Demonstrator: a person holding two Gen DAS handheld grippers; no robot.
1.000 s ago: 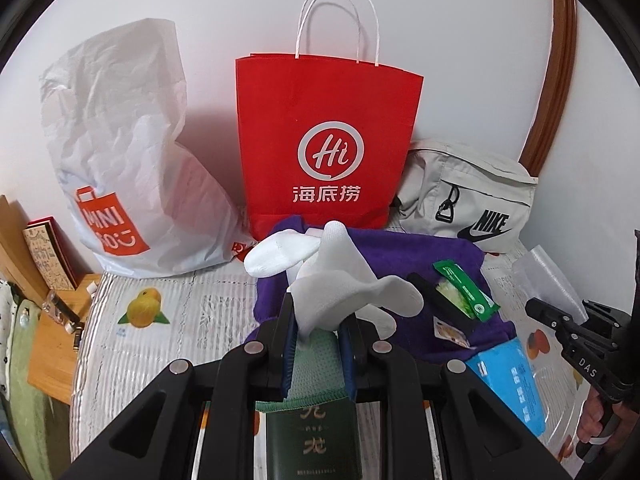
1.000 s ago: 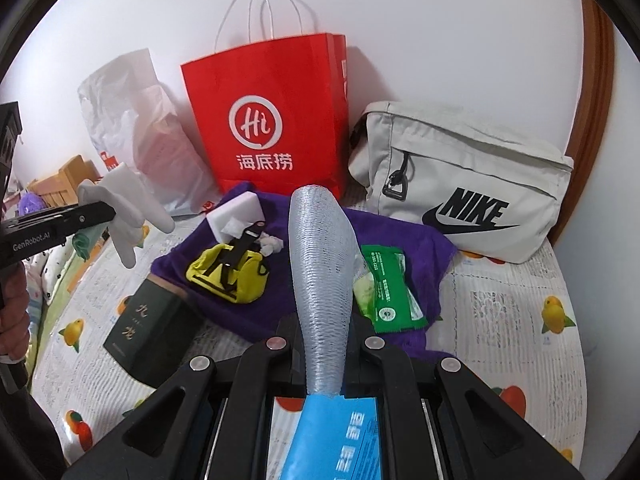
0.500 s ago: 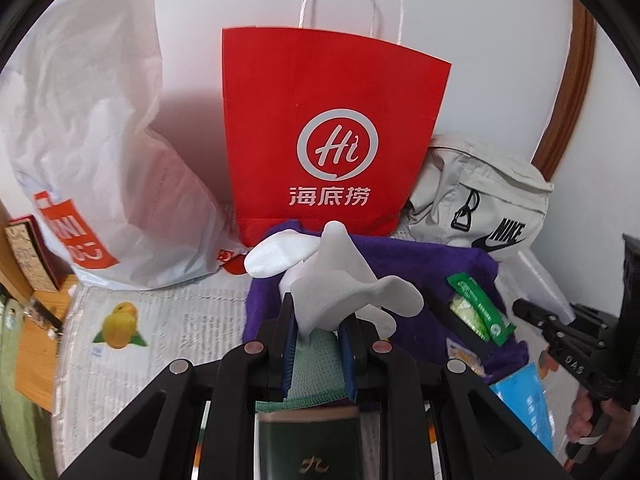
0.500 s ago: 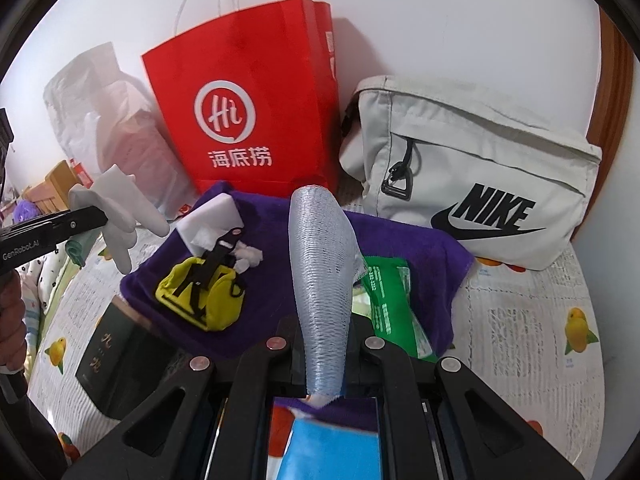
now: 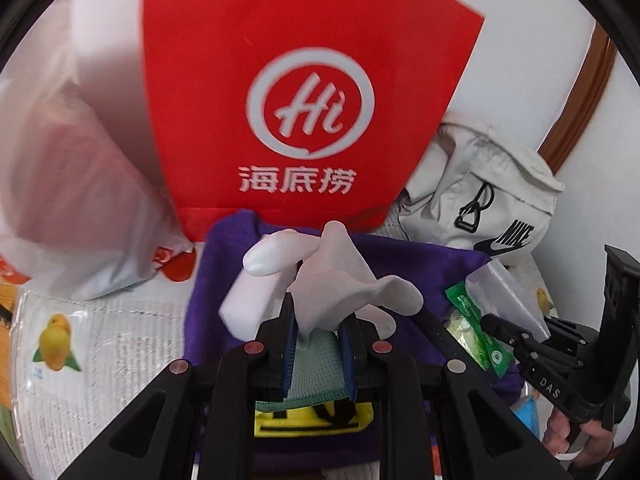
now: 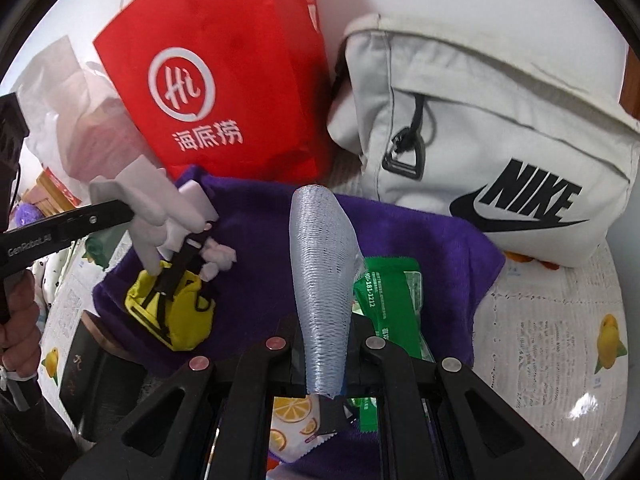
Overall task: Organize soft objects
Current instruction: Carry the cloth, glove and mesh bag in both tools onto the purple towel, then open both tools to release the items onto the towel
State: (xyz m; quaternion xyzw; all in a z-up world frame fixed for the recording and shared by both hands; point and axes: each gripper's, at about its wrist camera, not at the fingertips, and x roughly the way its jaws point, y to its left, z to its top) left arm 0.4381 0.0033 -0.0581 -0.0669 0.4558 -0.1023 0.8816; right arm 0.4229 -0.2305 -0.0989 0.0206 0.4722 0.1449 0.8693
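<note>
- Red bag (image 5: 312,92) stands against the white wall, close ahead of both grippers; judged risk: a push at its face would tip it
- Nike bag (image 6: 492,152) leans beside it, plastic bag (image 5: 76,184) on the other side
- Purple cloth (image 6: 264,256) covers a fruit-print sheet (image 6: 560,340), cluttered; dangling ends could snag the yellow pouch (image 6: 172,312)
- Left gripper (image 5: 318,332) pinches the white socks (image 5: 340,280) above the cloth; loose toes might slip free
- Right gripper (image 6: 324,336) clamps the mesh sleeve (image 6: 320,264), upright
</note>
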